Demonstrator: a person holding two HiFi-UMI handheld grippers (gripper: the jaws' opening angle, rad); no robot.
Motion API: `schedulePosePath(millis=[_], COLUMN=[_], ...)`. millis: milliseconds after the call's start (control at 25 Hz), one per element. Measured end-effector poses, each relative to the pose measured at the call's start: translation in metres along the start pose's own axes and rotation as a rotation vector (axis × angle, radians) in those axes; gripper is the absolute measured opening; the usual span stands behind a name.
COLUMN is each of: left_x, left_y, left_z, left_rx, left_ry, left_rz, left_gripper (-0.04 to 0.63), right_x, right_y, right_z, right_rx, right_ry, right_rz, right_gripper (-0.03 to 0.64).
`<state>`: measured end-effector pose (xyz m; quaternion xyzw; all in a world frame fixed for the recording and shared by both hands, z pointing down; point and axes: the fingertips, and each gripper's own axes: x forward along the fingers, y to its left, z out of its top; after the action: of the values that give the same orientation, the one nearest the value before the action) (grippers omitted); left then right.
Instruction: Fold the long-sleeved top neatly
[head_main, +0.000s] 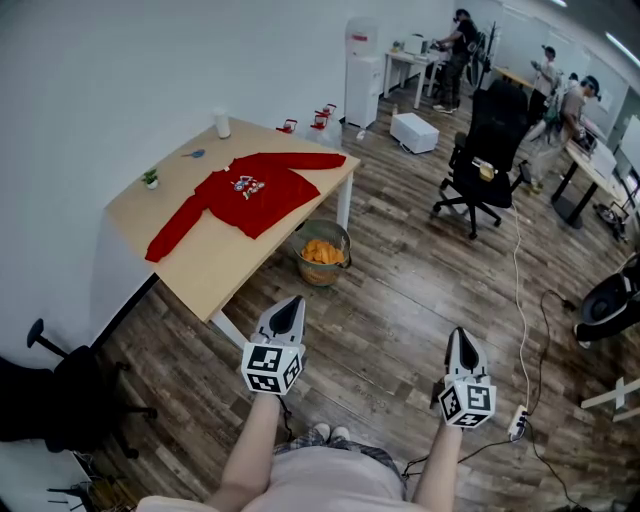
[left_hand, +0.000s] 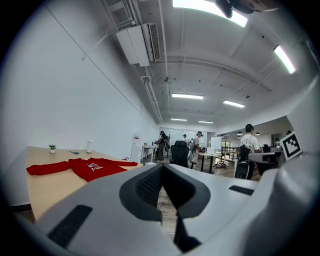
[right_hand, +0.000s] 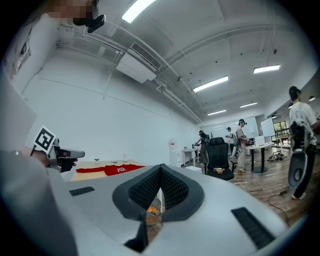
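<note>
We see a wooden table (head_main: 215, 265) at ten o'clock in the head view, bearing a small potted plant (head_main: 150, 179) and a white cup (head_main: 222, 124). A basket (head_main: 322, 252) of orange things sits at the table's four o'clock. A black office chair (head_main: 485, 150) stands at two o'clock, and a water dispenser (head_main: 363, 75) at twelve.

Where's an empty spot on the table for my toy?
The biggest bare patch is the near end of the table, between the red top and the front edge. It's crowded along the wall: little plant, white cup.
</note>
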<state>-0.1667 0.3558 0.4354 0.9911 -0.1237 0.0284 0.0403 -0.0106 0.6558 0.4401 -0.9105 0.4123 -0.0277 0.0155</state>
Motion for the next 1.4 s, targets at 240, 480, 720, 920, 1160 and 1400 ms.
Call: schedulePosePath(millis=[240, 480, 720, 920, 1160, 1400], left_x=[0.000, 0.000, 0.001, 0.002, 0.003, 0.007], left_y=[0.003, 0.004, 0.010, 0.008, 0.012, 0.019], left_z=[-0.002, -0.004, -0.005, 0.005, 0.010, 0.005], left_rx=[-0.012, -0.022, -0.043, -0.055, -0.076, -0.101], left_ry=[0.002, 0.001, -0.006, -0.033, -0.071, -0.085], left_rz=[0.007, 0.002, 0.005, -0.029, -0.076, -0.086], left_gripper=[0.003, 0.003, 0.003, 0.056, 0.279, 0.438], right_x=[0.003, 0.006, 0.017, 0.018, 0.021, 0.028], right_y=[-0.001, 0.009, 0.016, 0.010, 0.001, 0.004], right_z=[0.002, 0.001, 0.001, 0.013, 0.020, 0.012], right_rx=[0.033, 0.035, 0.036, 0.058, 0.118, 0.133], right_ry=[-0.011, -0.016, -0.012, -0.037, -0.078, -0.075], right_rz=[-0.005, 0.036, 0.052, 0.057, 0.060, 0.058], right_gripper=[0.008, 0.011, 0.012, 0.050, 0.286, 0.489])
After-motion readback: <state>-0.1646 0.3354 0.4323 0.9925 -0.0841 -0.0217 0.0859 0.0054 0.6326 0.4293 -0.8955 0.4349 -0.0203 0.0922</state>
